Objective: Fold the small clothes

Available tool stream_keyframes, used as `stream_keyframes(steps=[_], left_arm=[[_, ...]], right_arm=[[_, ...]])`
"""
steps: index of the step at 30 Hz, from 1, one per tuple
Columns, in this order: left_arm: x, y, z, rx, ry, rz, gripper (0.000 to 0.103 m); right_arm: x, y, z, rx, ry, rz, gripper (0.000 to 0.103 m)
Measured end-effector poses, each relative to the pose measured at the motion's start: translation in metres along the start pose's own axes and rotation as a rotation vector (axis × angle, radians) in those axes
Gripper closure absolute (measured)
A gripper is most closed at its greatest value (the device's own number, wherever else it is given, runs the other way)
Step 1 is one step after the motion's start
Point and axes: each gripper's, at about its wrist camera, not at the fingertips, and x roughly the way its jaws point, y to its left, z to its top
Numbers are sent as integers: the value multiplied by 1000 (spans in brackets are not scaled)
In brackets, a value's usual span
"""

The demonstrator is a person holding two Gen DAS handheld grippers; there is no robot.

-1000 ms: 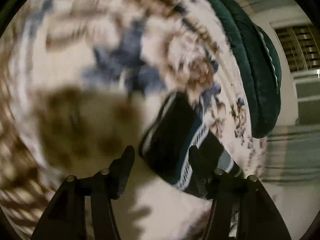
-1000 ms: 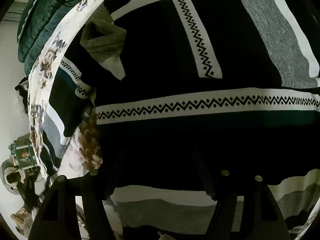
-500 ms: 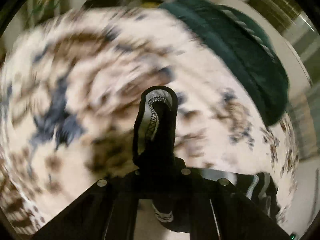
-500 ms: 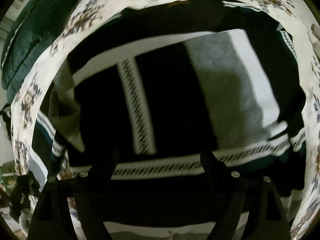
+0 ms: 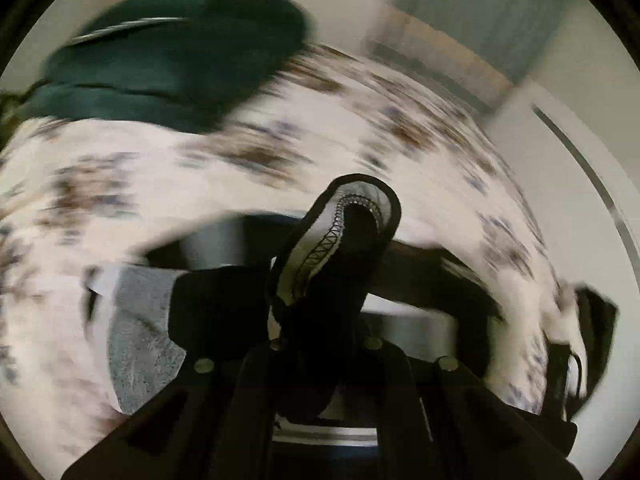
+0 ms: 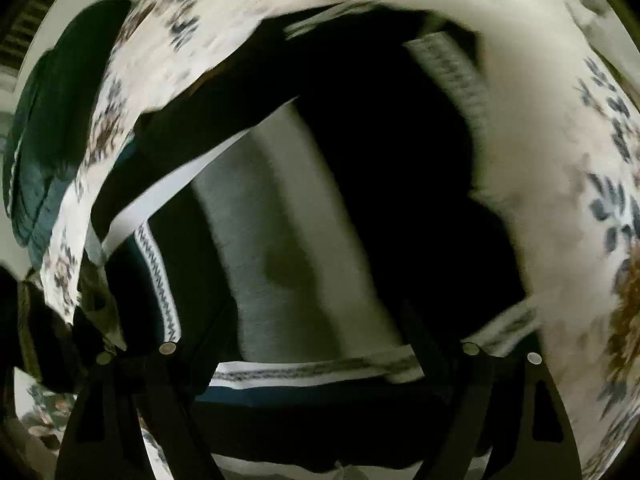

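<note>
1. Black knitted sweater with white, grey and teal bands and zigzag trim point(image 6: 304, 216) is lying spread across the bed, filling most of the right wrist view; its grey panel point(image 5: 136, 320) is showing at lower left in the left wrist view.
2. Black-edged sweater fold with white zigzag-stitched lining point(image 5: 340, 240) is standing up out of the left gripper point(image 5: 324, 344), whose fingers are clenched on it, jaws drawn together around the cloth.
3. Right gripper point(image 6: 320, 320) is hovering over the sweater's lower striped hem, its dark fingers point(image 6: 420, 320) standing wide apart and released, with nothing between them.
4. White bedsheet printed with brown and blue flowers point(image 6: 540, 140) is lying under the sweater and surrounding it on all sides; it is appearing motion-blurred point(image 5: 120, 184) in the left wrist view.
5. Dark green quilted cushion point(image 5: 168, 52) is resting on the sheet beyond the sweater, also showing at far left point(image 6: 52, 128) in the right wrist view.
</note>
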Motion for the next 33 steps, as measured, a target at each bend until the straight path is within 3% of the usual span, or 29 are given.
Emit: stream_keyframes(steps=[3, 6, 7, 9, 10, 11, 13, 16, 20, 24, 29, 31, 32, 33], left_arm=[[20, -70, -14, 86, 28, -24, 95], [31, -113, -22, 156, 42, -21, 91], [31, -120, -24, 164, 36, -20, 85], [27, -117, -26, 150, 17, -23, 67], [24, -110, -27, 133, 6, -25, 53], [26, -107, -27, 125, 2, -20, 29], [23, -84, -23, 96, 7, 31, 3], [9, -48, -21, 44, -6, 136, 3], [-28, 24, -20, -75, -49, 291, 3], [-45, 83, -27, -148, -52, 446, 3], [-37, 121, -38, -195, -18, 519, 3], [-33, 127, -40, -195, -9, 532, 3], [-32, 128, -40, -194, -5, 526, 3], [-32, 129, -39, -192, -2, 519, 3]], right_arm=[[-15, -35, 9, 28, 0, 8, 18], [-30, -71, 17, 38, -8, -11, 18], [-34, -82, 20, 48, -6, -7, 18], [-42, -101, 23, 68, -5, 12, 18], [-44, -105, 25, 72, -4, 20, 18], [-48, -111, 26, 77, -5, 32, 18], [-56, -118, 30, 89, -20, 60, 18], [-70, -118, 39, 104, -50, 138, 18], [-70, -87, 58, 74, -49, 267, 18], [-42, -39, 71, 7, 1, 290, 18], [14, 5, 72, -26, 107, 279, 19], [21, 17, 70, -63, 100, 259, 51], [19, 23, 68, -102, 89, 208, 90], [17, 25, 67, -112, 77, 189, 98]])
